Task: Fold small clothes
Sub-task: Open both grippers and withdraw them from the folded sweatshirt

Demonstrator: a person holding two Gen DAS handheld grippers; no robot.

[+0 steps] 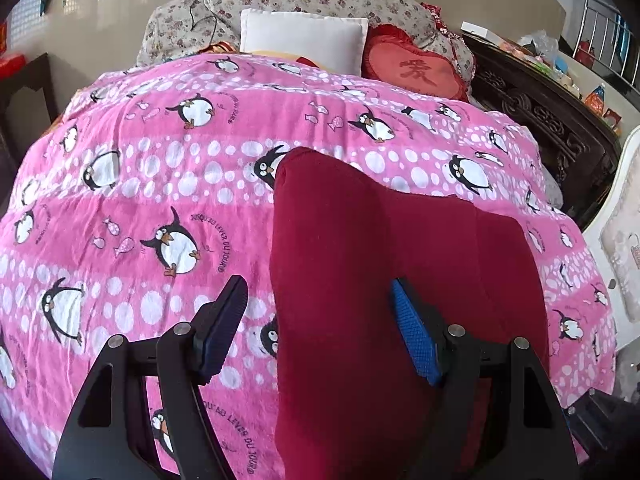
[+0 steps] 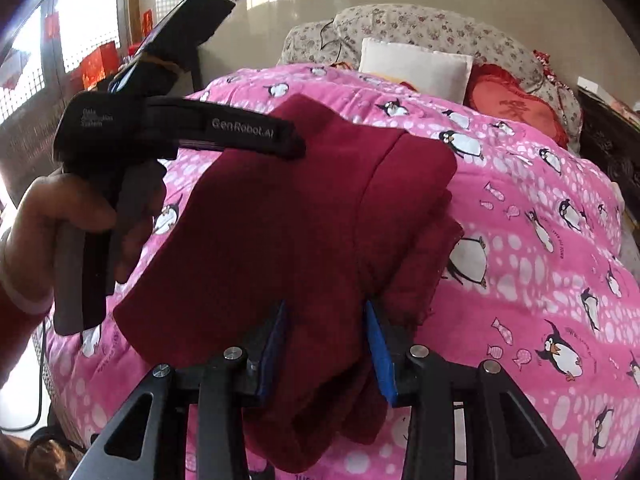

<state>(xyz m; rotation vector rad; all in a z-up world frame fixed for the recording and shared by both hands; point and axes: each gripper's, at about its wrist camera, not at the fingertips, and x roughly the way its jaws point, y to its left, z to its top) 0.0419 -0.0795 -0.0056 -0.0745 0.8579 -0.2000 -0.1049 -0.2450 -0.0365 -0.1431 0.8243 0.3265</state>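
My left gripper hangs wide open over the left edge of the dark red garment, a soft knit folded into a thick oblong on the pink penguin-print blanket. My right gripper pinches the bunched near end of it between ribbed blue pads. A white pillow sits behind.

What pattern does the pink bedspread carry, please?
The pink bedspread carries black-and-white penguins and white dots, clearest in the left wrist view.
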